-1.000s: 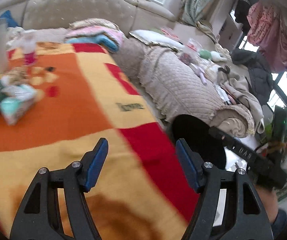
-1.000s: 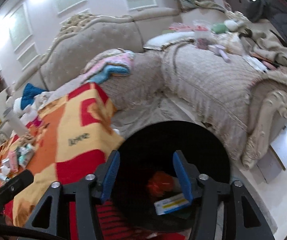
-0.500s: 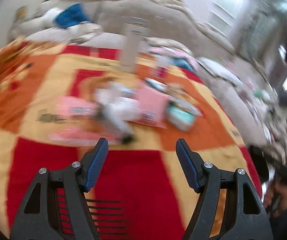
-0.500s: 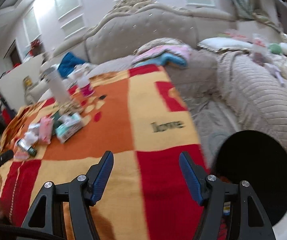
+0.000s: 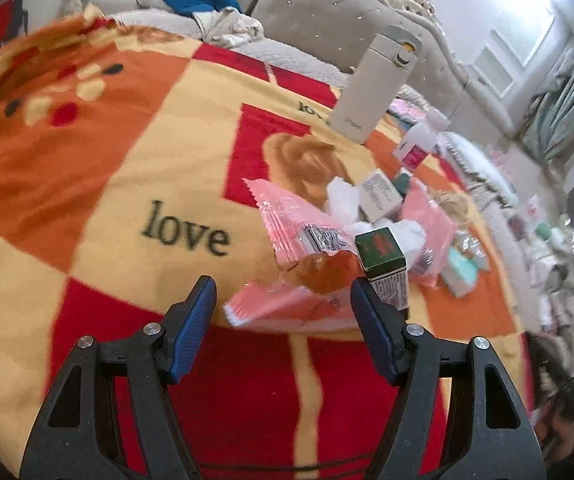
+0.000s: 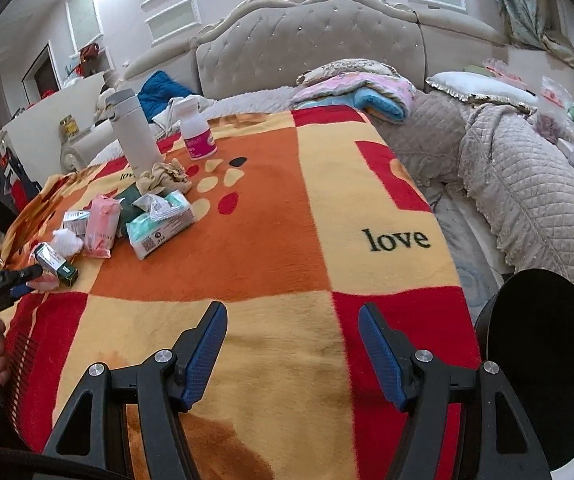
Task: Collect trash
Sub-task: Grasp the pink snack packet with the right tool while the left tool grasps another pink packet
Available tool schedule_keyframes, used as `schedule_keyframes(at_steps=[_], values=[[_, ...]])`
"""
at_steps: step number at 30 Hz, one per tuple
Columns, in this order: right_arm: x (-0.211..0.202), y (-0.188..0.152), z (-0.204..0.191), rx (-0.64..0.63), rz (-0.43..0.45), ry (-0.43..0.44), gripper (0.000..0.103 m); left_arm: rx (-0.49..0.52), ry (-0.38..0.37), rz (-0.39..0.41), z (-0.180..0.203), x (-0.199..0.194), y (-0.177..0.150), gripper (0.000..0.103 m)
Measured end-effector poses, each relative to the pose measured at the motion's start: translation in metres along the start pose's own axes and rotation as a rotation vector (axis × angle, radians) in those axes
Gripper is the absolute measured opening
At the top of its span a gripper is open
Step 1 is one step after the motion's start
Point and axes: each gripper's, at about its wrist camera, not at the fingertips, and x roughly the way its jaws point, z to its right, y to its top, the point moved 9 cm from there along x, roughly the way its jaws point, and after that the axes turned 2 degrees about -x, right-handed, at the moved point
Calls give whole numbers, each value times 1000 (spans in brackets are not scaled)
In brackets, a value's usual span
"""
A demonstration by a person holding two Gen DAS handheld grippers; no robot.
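Apparently unladen (jaws apart), left gripper (image 5: 283,300) nears pink wrapper (image 5: 271,306).

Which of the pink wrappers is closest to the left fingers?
The flat pink wrapper lying just ahead of the open left gripper. The torn barcode one lies farther, and the pink pack farther still.

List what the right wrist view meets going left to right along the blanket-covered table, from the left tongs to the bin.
Left tongs → green box → pink packet → teal tissue pack → the word "love" → black trash bin.
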Motion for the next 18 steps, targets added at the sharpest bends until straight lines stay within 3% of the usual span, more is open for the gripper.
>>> schedule_keyframes(at_steps=[1, 2, 3, 4, 5, 6, 9, 12, 14, 18], values=[[0, 0, -2, -6, 3, 1, 66, 1, -5, 1, 3, 1, 0, 57], [0, 1, -3, -10, 5, 2, 66, 14, -5, 1, 6, 2, -1, 36], [-1, 2, -4, -17, 10, 0, 66, 24, -10, -7, 9, 4, -1, 26], [-1, 2, -6, -22, 12, 1, 66, 38, -22, -17, 14, 5, -4, 26], [0, 3, -8, -28, 11, 2, 66, 61, -34, -18, 20, 6, -7, 20], [1, 2, -9, -32, 8, 0, 66, 79, -43, -26, 26, 6, -10, 3], [4, 2, -13, -46, 2, -4, 66, 144, -135, -57, 54, -1, -26, 3], [4, 1, -16, -54, 5, -2, 66, 238, -238, -11, 86, -29, -34, 3], [5, 0, -18, -66, -1, -6, 66, 253, -241, 24, 90, -42, -35, 3], [7, 1, -22, -81, 2, -4, 66, 195, -203, 22, 74, -39, -29, 3]])
